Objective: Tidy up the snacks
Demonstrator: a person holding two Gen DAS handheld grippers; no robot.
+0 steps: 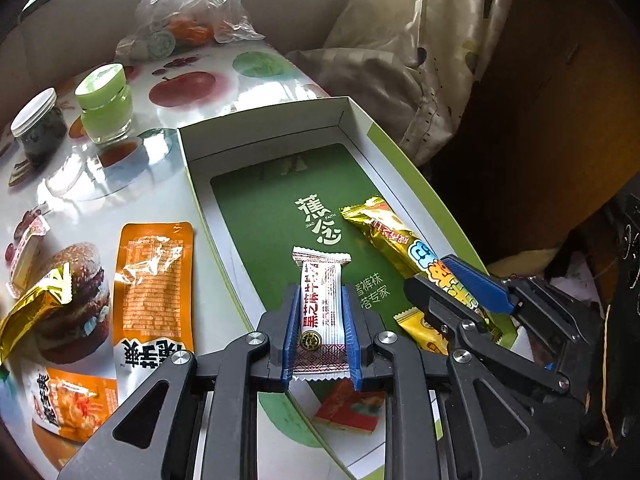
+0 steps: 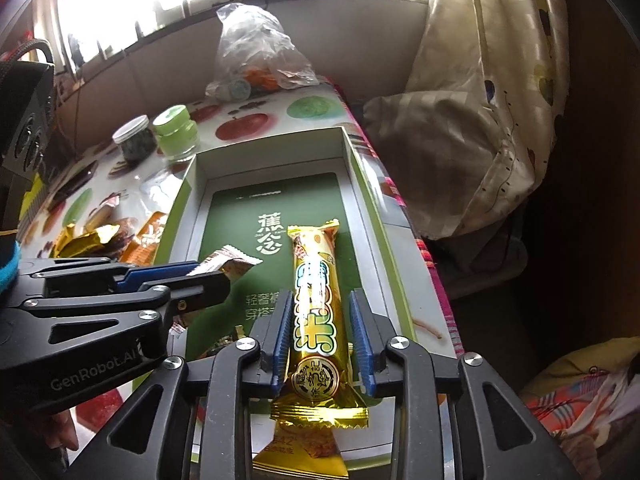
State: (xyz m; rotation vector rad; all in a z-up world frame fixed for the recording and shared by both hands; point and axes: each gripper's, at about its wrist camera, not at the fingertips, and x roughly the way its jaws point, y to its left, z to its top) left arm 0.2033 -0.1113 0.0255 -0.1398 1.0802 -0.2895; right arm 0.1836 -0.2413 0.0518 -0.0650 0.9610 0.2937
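Over the open white-and-green cardboard box (image 1: 360, 120) at the counter's (image 1: 248, 92) right edge, both your claws carry a snack. Your left claw (image 1: 322, 328) is clamped on a small white foil-wrapped bar with red lettering (image 1: 320, 300); the blue pads (image 1: 291, 328) press its long sides at about mid-length, its crimped far end pointing into the box. It looks very light, and the wrapper is thin and slick, so it would likely crumple or slide under a hard squeeze; your hold across the filled middle, away from the flat crimped ends, is the sensible one.

Your right claw (image 2: 322, 344) has its fingers standing at either side of a long gold foil-wrapped snack stick (image 2: 316, 312), which runs lengthwise between them with its near crimp hanging towards the camera. In the right wrist view a narrow gap shows beside each pad, yet the stick appears lifted above the box floor, so you seem to hold it lightly at most. Judge it light, fairly stiff along its length, glossy and slippery; hold the lower half of the body, as you do now.

Left of the box, an orange plastic snack pouch (image 1: 154, 280) and a second gold-wrapped snack (image 1: 36, 312) lie on the counter, and a yellow packet (image 1: 420, 328) rests in the box below the right claw
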